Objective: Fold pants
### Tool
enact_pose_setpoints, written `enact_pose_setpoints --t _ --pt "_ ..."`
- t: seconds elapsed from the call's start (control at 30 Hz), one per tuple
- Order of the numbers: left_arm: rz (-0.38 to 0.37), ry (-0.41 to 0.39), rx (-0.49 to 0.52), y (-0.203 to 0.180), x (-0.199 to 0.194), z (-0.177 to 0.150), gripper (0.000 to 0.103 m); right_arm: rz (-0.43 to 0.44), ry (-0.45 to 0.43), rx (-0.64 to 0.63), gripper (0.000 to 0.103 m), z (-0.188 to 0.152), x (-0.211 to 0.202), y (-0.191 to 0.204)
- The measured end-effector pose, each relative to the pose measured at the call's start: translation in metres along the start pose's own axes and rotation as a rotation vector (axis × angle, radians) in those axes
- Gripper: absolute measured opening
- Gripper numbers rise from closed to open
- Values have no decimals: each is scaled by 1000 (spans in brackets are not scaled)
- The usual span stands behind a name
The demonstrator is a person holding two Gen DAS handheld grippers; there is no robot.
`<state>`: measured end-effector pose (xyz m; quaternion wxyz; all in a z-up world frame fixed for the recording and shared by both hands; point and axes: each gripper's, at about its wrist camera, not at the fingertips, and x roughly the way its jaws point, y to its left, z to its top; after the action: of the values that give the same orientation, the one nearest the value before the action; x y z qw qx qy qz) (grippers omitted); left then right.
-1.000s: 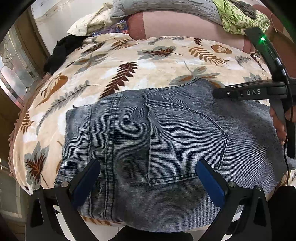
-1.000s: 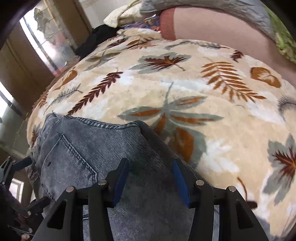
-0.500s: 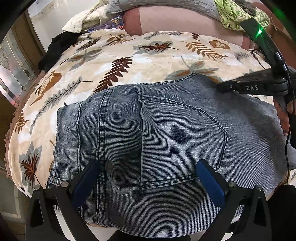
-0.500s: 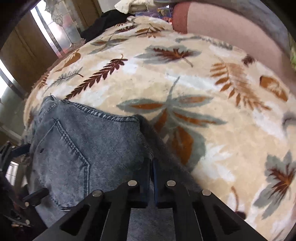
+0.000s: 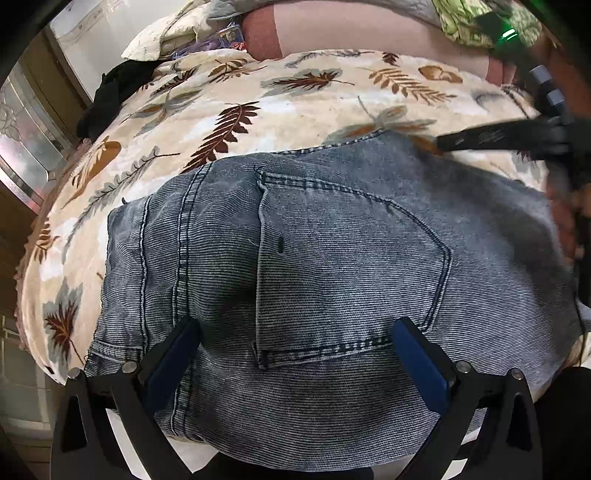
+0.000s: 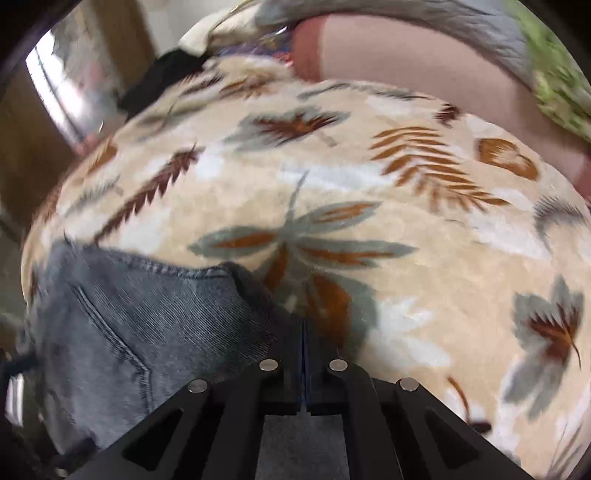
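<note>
Pants [image 5: 332, 258] in washed blue denim are lying back-pocket-up on a leaf-print blanket [image 5: 295, 103] — one gripper biting, one waiting.

Right gripper [image 6: 303, 354] is pinching the fabric's edge, jaws pressed together on the denim at 6 o'clock in its own view; the left gripper [image 5: 295, 354] is hovering over the pocket [image 5: 343, 280] with jaws spread wide apart. A black garment [image 5: 110, 96] is sitting at 10 o'clock, a pink cushion [image 5: 332, 33] at 12.
</note>
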<state>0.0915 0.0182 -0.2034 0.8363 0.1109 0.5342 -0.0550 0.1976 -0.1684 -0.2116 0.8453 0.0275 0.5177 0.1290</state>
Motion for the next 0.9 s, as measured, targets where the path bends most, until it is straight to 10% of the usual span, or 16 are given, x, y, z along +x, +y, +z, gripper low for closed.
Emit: enact_pose_setpoints --t 0.5,0.9 --pt "31 7 33 -24 -14 -9 103 -200 84 237 1 -188 -114 -107" --pt "156 16 142 -57 -10 -12 103 -96 -86 361 2 -256 -148 -137"
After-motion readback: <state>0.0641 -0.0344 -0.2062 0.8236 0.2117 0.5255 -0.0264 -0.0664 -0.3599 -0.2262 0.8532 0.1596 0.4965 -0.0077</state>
